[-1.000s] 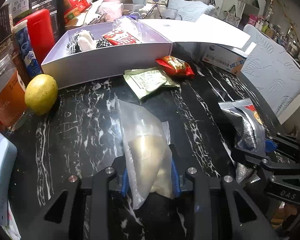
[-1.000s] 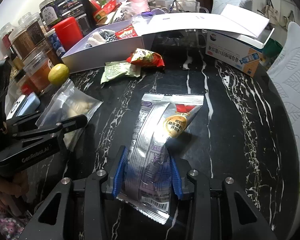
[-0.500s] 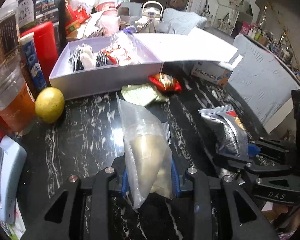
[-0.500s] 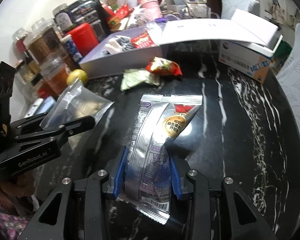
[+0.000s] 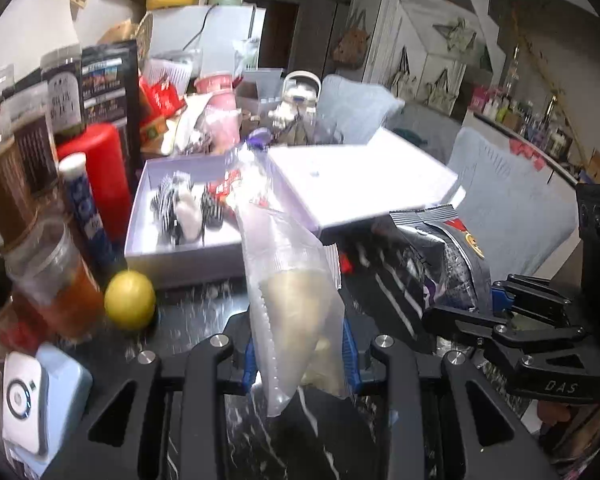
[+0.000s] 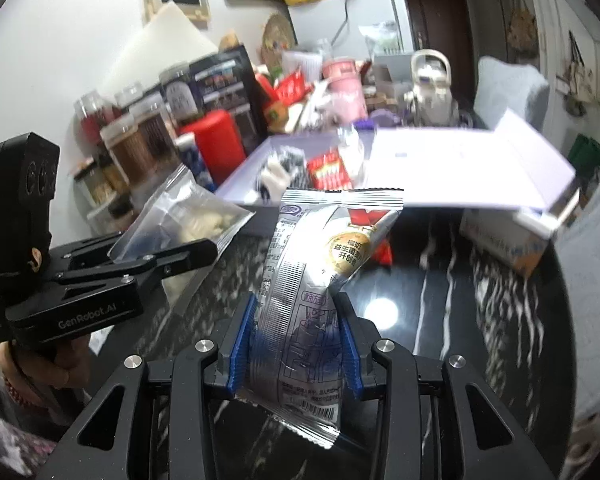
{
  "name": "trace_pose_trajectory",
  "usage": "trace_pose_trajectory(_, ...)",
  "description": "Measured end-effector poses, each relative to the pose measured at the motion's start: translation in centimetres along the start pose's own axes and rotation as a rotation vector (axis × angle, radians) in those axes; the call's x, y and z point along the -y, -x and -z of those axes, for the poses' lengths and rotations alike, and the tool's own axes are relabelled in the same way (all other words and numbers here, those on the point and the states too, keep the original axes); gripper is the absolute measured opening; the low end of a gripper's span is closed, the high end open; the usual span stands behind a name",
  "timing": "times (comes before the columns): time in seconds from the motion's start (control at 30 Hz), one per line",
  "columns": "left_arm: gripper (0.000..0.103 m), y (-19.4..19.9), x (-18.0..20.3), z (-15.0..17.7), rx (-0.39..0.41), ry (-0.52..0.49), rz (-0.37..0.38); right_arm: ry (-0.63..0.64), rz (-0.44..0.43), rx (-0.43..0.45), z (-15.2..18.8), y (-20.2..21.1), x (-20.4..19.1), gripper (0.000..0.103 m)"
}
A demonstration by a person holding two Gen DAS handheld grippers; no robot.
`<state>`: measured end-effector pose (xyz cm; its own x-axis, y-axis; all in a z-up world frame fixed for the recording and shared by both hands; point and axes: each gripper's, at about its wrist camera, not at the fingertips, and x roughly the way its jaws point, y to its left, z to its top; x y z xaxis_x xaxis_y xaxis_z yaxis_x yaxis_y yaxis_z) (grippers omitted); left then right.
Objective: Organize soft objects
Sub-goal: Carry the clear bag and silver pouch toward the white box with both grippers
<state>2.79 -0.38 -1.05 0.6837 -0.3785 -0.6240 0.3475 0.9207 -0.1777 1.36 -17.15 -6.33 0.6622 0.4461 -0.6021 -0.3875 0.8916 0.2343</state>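
Note:
My left gripper [image 5: 298, 354] is shut on a clear plastic bag [image 5: 292, 280] with pale contents, held above the black marbled table [image 5: 204, 308]. My right gripper [image 6: 296, 350] is shut on a silver snack packet [image 6: 320, 264] with a red and gold label, also lifted off the table. Each gripper shows in the other's view: the right one [image 5: 496, 312] with the silver packet [image 5: 448, 256], the left one [image 6: 204, 250] with the clear bag [image 6: 192, 220]. Beyond them lies an open white box [image 5: 180, 256] holding a black-and-white checked cloth [image 5: 180, 208] and a red packet [image 6: 328, 170].
A yellow lemon [image 5: 130, 300], an orange-filled jar [image 5: 56, 280], a red canister [image 5: 100, 176] and a blue tube [image 5: 84, 208] stand left of the box. The box lid [image 5: 356, 184] lies open to the right. A white device [image 5: 28, 400] sits at the near left. A carton [image 6: 504, 244] lies right.
Both grippers have risen with their bags, and both views tilted up, so the box interior and back shelves show more. The table and the loose packets near the box sank and blurred.

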Motion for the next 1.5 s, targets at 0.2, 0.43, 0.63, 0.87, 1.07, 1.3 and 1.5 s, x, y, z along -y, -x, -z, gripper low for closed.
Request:
trace_pose_trajectory(0.2, 0.033, 0.5, 0.1, -3.3, 0.090, -0.014, -0.008, 0.030, -0.003, 0.062, -3.3, 0.5, -0.1, 0.038)
trace_pose_trajectory(0.43, 0.033, 0.1, -0.5, -7.3, 0.164, -0.040, -0.033, 0.083, 0.005, 0.119, -7.3, 0.1, 0.3, 0.038)
trace_pose_trajectory(0.63, 0.033, -1.4, -1.6, -10.4, 0.208, -0.034, -0.043, 0.094, 0.006, 0.159, -10.9, -1.0, 1.4, 0.038)
trace_pose_trajectory(0.87, 0.033, -3.9, -3.2, -13.4, 0.234, -0.009, -0.064, 0.109, 0.009, 0.187, -14.6, -3.6, 2.2, 0.038)
trace_pose_trajectory(1.07, 0.033, -5.7, -4.4, -15.5, 0.261, -0.005, -0.142, 0.124, 0.017, 0.202, -16.9, -5.6, 2.6, 0.038)
trace_pose_trajectory(1.3, 0.033, -8.2, -6.3, -16.7, 0.255, 0.004, -0.228, 0.124, -0.003, 0.190, -19.1, -8.7, 3.1, 0.038)
trace_pose_trajectory(1.5, 0.033, -11.2, -8.5, -16.4, 0.180, 0.026, -0.277, 0.124, -0.023, 0.163, -19.7, -11.6, 2.9, 0.038)
